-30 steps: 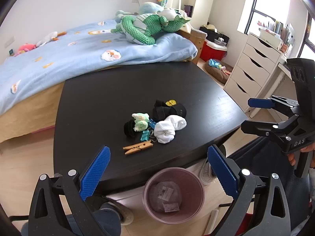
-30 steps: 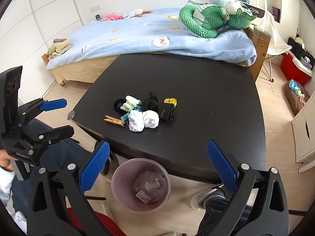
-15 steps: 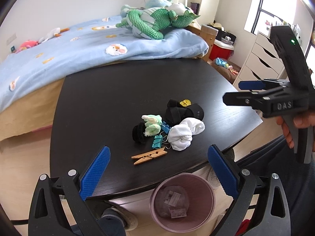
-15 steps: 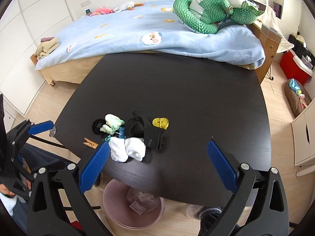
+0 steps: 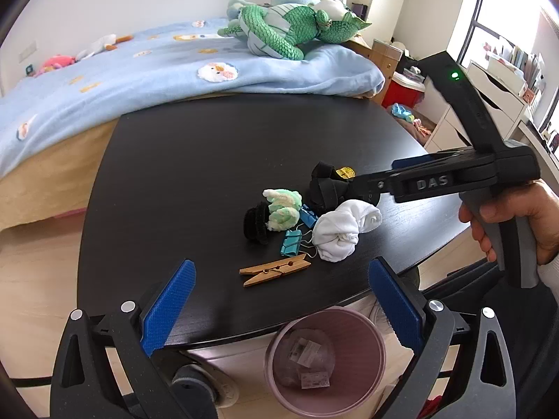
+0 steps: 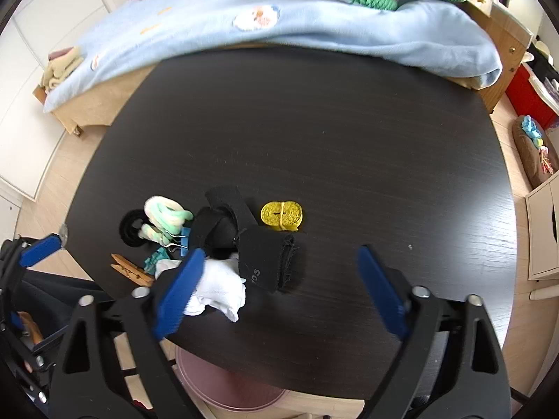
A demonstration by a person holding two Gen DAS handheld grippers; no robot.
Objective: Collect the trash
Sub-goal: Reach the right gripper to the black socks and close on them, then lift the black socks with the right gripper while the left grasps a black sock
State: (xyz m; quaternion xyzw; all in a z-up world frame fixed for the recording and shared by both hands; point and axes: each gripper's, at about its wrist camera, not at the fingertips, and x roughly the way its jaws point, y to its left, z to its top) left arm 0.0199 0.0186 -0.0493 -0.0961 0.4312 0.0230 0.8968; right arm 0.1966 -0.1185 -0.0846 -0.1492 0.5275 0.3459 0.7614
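Lying crumpled, soft white sock (image 5: 344,229)

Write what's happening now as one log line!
task: collect trash | right gripper: open, over black sock | left gripper: open, waiting | bin: below table edge

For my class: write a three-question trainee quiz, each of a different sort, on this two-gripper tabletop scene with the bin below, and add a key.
1. True or false: the wooden clothespin lies inside the pink bin.
2. Multiple choice: the right gripper is A) open above the black sock, B) shut on the white sock, C) out of view.
3. Fill in: the left gripper is ____ and holds nothing.

Key: 1 false, it lies on the black table; 2 A; 3 open.
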